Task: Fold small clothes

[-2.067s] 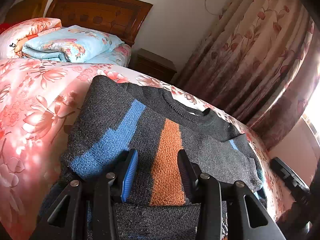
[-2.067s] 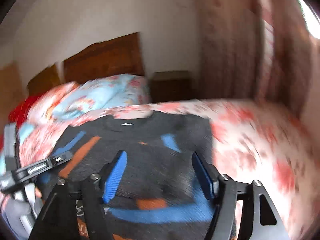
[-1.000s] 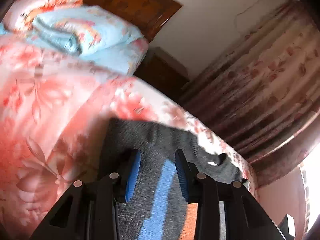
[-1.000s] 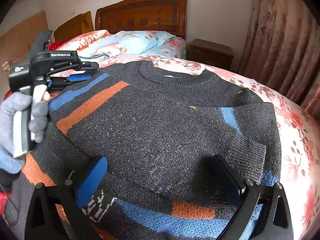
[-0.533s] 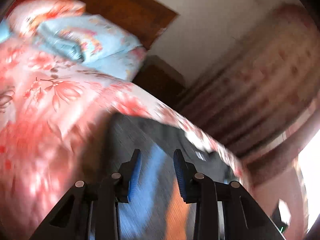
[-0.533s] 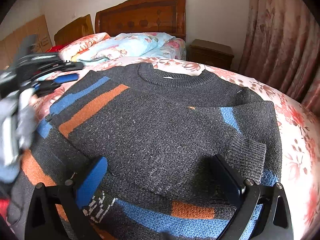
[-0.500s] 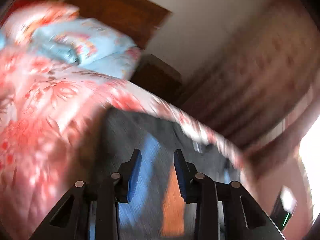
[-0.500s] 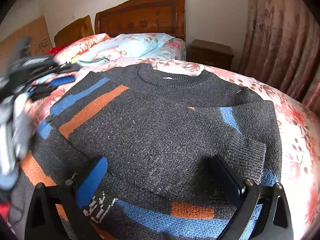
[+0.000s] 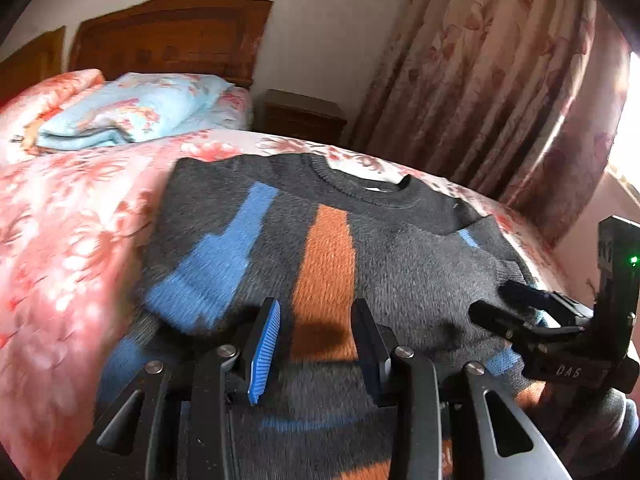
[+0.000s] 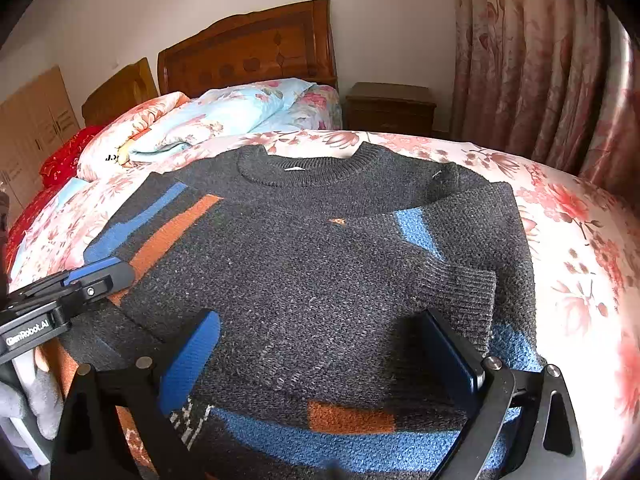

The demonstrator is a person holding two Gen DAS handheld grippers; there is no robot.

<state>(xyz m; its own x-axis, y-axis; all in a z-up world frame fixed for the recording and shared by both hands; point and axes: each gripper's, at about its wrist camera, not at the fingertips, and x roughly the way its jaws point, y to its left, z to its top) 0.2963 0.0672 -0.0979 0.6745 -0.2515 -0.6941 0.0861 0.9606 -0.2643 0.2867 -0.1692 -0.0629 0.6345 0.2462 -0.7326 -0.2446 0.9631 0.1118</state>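
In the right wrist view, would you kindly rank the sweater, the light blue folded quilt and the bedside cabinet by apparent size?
1. sweater, much nearer
2. light blue folded quilt
3. bedside cabinet

- Left tool point(image 9: 316, 344): pointing downward, jaws parted a little, nothing pinched between the pads.
- Right tool point(image 10: 320, 356): pointing downward, jaws spread wide, pads gripping nothing.

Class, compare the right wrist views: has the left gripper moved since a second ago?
Yes. The left gripper has dropped from beside the headboard toward the sweater's near left edge.
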